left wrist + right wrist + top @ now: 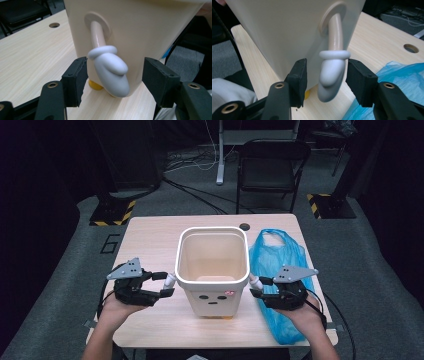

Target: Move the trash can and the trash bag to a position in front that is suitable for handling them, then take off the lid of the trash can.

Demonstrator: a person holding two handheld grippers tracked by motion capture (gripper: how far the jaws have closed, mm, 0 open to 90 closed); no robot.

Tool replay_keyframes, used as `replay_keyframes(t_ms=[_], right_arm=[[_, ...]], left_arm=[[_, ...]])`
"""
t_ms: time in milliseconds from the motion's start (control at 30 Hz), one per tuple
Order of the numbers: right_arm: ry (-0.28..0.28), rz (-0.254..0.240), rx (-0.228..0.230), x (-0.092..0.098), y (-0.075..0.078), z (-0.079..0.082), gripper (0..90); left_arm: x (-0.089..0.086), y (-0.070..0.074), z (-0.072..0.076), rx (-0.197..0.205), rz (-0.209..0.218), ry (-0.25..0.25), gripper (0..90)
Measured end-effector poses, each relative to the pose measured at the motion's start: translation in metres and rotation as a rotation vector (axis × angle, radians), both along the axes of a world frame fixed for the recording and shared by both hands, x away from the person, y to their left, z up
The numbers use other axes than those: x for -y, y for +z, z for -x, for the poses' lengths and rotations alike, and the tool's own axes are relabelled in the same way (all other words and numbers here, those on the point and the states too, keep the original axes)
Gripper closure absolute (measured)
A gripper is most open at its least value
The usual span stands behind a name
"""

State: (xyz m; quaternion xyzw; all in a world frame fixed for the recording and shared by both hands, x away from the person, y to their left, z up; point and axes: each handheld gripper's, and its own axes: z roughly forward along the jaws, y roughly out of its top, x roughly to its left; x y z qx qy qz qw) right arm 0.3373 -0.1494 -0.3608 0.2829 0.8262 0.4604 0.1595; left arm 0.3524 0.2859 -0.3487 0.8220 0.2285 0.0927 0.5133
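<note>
A cream plastic bin (212,297) with a small face on its front stands in the middle of the wooden table (150,235). It has a thin arm on each side, and each arm ends in a white mitten hand. My left gripper (169,284) is open, its pads on either side of the bin's left mitten (110,70) with gaps showing. My right gripper (259,287) is open around the other mitten (332,72), with the far pad close beside it. A yellow foot (95,85) shows under the bin.
A blue plastic bag (280,255) lies flat on the table to the right of the bin, under my right hand. A round cable hole (244,226) sits at the table's far edge. A black folding chair (270,167) stands beyond the table.
</note>
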Motion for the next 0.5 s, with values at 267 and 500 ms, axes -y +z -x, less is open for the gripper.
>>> replay_keyframes(t_ms=[267, 500], right_arm=[[0.003, -0.077, 0.038, 0.019, 0.012, 0.003, 45.1], [0.036, -0.079, -0.013, 0.022, 0.013, -0.007, 44.7]], left_arm=[[-0.007, 0.010, 0.003, 0.033, 0.032, 0.014, 36.2], [-0.001, 0.019, 0.000, 0.022, 0.050, -0.003, 36.7]])
